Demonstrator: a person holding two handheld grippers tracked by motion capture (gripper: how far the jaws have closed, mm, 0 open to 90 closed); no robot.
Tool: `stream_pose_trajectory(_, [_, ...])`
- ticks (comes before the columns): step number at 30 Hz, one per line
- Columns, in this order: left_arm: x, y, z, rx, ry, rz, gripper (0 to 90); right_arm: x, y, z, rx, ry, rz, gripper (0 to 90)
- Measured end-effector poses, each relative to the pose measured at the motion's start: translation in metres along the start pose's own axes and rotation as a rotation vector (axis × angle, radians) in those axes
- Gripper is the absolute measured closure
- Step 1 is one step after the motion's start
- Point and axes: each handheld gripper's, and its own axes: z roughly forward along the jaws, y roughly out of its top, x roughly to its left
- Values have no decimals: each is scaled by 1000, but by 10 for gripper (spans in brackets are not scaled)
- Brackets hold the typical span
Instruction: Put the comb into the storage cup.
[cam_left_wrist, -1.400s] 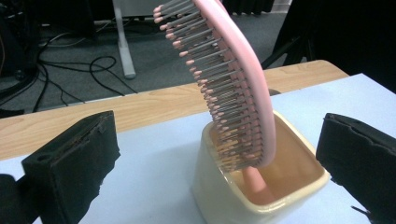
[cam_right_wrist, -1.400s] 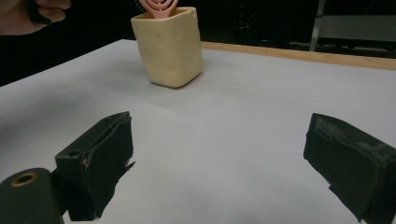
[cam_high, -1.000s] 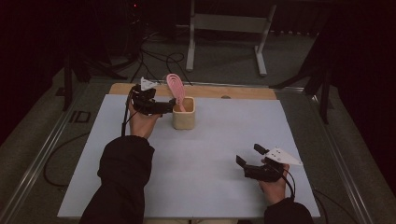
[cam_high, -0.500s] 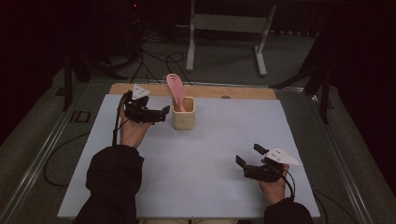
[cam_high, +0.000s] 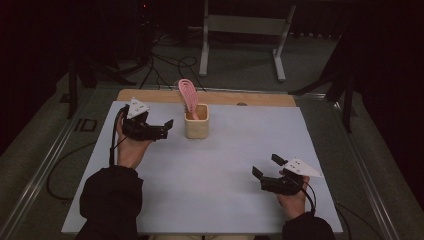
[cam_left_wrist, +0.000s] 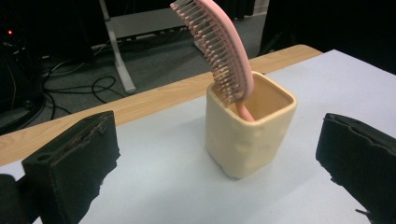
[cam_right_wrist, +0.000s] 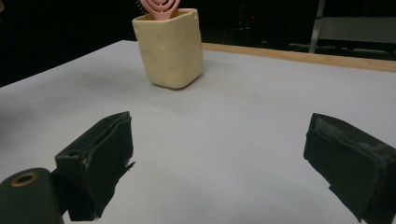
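Right gripper (cam_high: 267, 171) sat nearest, low over the white desk (cam_high: 240, 195) near its front right, jaws spread wide and empty, well apart from everything. Left gripper (cam_high: 167, 126) was farther in, just beside the cream cup (cam_high: 196, 121) on its left, jaws spread, not touching, nothing pinched. Pink hairbrush (cam_high: 188, 94) stood handle-down in the cup, leaning, bristle head sticking out above the rim; same cup (cam_left_wrist: 247, 130) and brush (cam_left_wrist: 219, 44) sat between the jaws in the left gripper view. Brush looked light, stiff plastic with flexible bristles, probably slick; best taken on the flat spine of the head or the neck, not the bristles. Cup looked light and tippable, so steady it. Open desk all round; wooden edge strip (cam_high: 250, 98) lay just behind the cup, floor and cables beyond.
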Motion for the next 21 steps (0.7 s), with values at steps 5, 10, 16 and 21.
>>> stream_pose_trajectory(5, [1,-11,-10,-8,-5,-4,1,0,0,0,0,-1,0,81])
stream_pose_trajectory(10, [2,-23,-18,-3,-11,0,1,0,0,0,-1,0,1,81])
stream_pose_trajectory(16, [1,-38,-29,-9,-19,-9,1,-1,0,-1,-1,0,-3,81])
stream_pose_trajectory(21, [0,-52,-37,-11,-21,-15,1,-1,0,-1,-3,-2,-3,81])
